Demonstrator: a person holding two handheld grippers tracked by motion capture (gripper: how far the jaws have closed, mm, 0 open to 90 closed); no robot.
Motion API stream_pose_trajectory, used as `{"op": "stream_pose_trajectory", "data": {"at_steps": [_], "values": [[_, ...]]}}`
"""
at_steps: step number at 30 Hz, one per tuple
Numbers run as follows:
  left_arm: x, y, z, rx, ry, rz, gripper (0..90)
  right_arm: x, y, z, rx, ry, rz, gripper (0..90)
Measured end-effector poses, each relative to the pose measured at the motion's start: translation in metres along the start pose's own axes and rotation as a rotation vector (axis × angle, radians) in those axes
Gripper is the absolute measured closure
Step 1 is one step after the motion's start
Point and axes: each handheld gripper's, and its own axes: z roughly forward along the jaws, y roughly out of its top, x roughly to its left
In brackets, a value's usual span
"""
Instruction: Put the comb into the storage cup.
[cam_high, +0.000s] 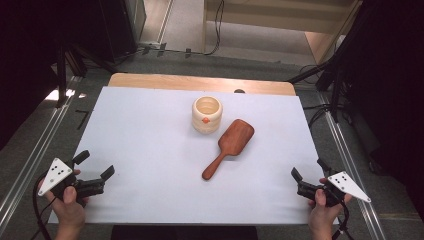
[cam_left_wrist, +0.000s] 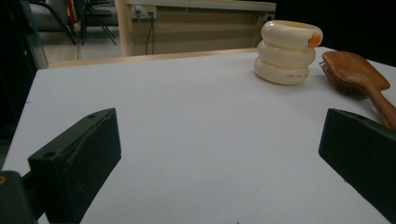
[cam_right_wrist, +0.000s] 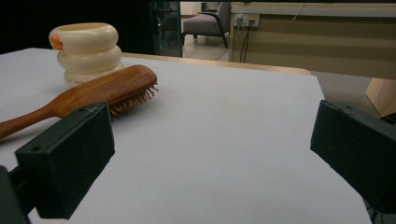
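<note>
left gripper (cam_high: 95, 166): jaws apart, empty, near-left table corner | right gripper (cam_high: 306, 174): jaws apart, empty, near-right | wooden hairbrush (cam_high: 229, 147): bristles down, mid-table, just beside cream ringed cup (cam_high: 207, 114) | advice: likely brush pickup; grip handle, square, low

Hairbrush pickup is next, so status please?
Left gripper, right gripper open, empty. Hairbrush bristles down beside cup. Nothing in the way.

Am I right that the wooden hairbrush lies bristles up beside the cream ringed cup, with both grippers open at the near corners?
Not quite: the wooden hairbrush lies bristles down, as the right gripper view shows. The rest holds: it lies beside the cream ringed cup, and the left gripper and right gripper are open at the near corners.
</note>
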Motion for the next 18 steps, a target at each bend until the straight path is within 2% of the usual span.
{"op": "stream_pose_trajectory", "data": {"at_steps": [1,2,4,6,10,12,13,14,15,18], "values": [[0.000,0.000,0.000,0.000,0.000,0.000,0.0,0.000,0.000,0.000,0.000,0.000,0.000,0.3],[0.000,0.000,0.000,0.000,0.000,-0.001,0.0,0.001,0.001,-0.001,0.005,-0.001,0.001,5.9],[0.000,0.000,0.000,0.000,0.000,-0.003,0.0,0.001,0.002,-0.001,0.007,-0.001,0.003,6.4],[0.000,0.000,0.000,-0.001,0.002,-0.005,0.0,0.004,0.005,-0.001,0.006,0.007,0.018,11.8],[0.000,0.000,0.000,-0.002,0.003,-0.007,0.0,0.012,0.013,0.001,0.035,0.021,-0.016,12.1],[0.000,-0.001,0.000,-0.003,0.002,-0.009,0.0,0.014,0.014,0.002,0.042,0.028,-0.016,12.6],[0.000,0.000,0.000,-0.001,0.004,-0.009,0.0,0.020,0.018,0.003,0.051,0.009,-0.029,14.2],[0.000,0.000,0.000,-0.003,0.004,-0.010,0.0,0.020,0.018,0.003,0.051,0.009,-0.029,14.2],[0.000,0.000,0.000,-0.001,0.004,-0.009,0.0,0.024,0.020,0.004,0.050,0.016,-0.036,18.8],[0.000,0.000,0.000,-0.001,0.003,-0.008,0.0,0.029,0.023,0.004,0.056,0.026,-0.036,20.5]]}}
